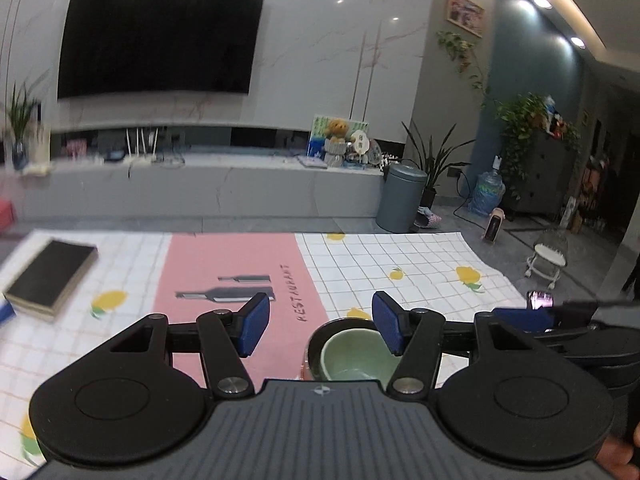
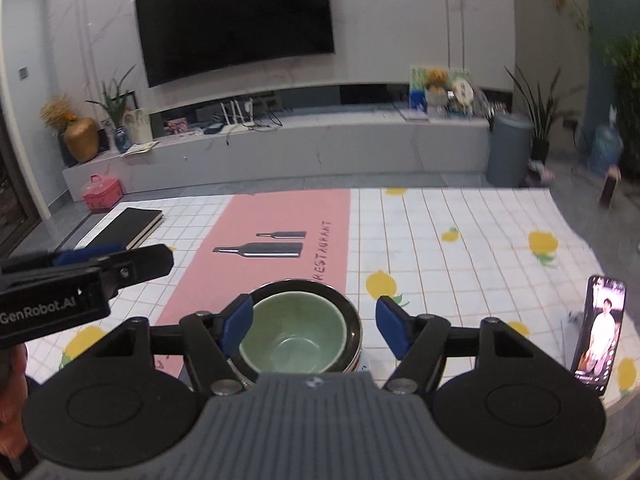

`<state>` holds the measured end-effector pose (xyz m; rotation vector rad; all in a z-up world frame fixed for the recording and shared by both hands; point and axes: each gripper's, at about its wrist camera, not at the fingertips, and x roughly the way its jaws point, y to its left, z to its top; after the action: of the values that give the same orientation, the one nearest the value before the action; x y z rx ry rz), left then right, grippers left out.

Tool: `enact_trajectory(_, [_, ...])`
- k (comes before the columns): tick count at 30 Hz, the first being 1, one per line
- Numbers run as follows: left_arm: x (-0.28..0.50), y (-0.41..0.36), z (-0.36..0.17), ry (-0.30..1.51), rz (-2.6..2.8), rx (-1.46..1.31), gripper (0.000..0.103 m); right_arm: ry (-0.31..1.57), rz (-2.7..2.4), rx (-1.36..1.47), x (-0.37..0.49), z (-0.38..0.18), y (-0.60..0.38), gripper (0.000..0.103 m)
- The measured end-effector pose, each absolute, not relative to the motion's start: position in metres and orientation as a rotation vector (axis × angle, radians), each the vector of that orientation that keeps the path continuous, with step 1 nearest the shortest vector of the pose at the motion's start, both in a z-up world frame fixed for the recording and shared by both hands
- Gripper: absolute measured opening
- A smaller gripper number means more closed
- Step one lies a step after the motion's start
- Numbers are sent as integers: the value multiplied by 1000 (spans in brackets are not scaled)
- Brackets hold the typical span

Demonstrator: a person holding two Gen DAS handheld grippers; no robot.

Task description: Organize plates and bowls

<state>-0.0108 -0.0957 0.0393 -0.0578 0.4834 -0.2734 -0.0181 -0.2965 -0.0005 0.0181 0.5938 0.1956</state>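
Bowls: green bowl (image 2: 294,330) nested inside dark bowl (image 2: 352,320), stack on tablecloth (image 2: 460,216) at pink strip's near edge. Right gripper (image 2: 314,326) fingers apart, straddling stack, gripping nothing. Left gripper (image 1: 320,320) spread, empty, just beside. Nesting apparently complete; no plates visible; further steps unclear.

Counting from green bowl (image 2: 294,330) as landmark. I see two bowls: green bowl nested inside one dark bowl (image 2: 347,309); more beneath, cannot tell. One black book (image 2: 132,227) far left of green bowl. One phone (image 2: 599,334), propped upright, right of green bowl. Two sets of tongs: left tongs (image 1: 320,326) and right tongs (image 2: 314,326), each with two blue pads, four pads total. One tabletop (image 2: 460,216) under green bowl, one checked cloth on it. Beyond green bowl: one TV (image 2: 236,20), one grey bin (image 2: 508,150).
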Motion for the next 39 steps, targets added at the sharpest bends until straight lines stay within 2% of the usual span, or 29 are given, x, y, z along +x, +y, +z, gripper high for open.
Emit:
enact_trajectory(8, [-47, -97, 38, 420, -218, -5, 68, 501, 191, -54, -60, -6, -287, 79])
enact_trajectory(16, [-61, -96, 18, 478, -153, 40, 68, 525, 154, -28, -87, -23, -278, 80])
enact_trajectory(19, [-67, -95, 9, 498, -122, 58, 73, 551, 141, -32, -88, -33, -275, 80])
enact_trajectory(29, [-58, -85, -18, 644, -85, 41, 79, 679, 142, -60, -73, -61, -262, 79])
enact_trajectory(39, [-55, -82, -32, 715, -78, 32, 79, 732, 122, -70, -66, -69, -261, 79])
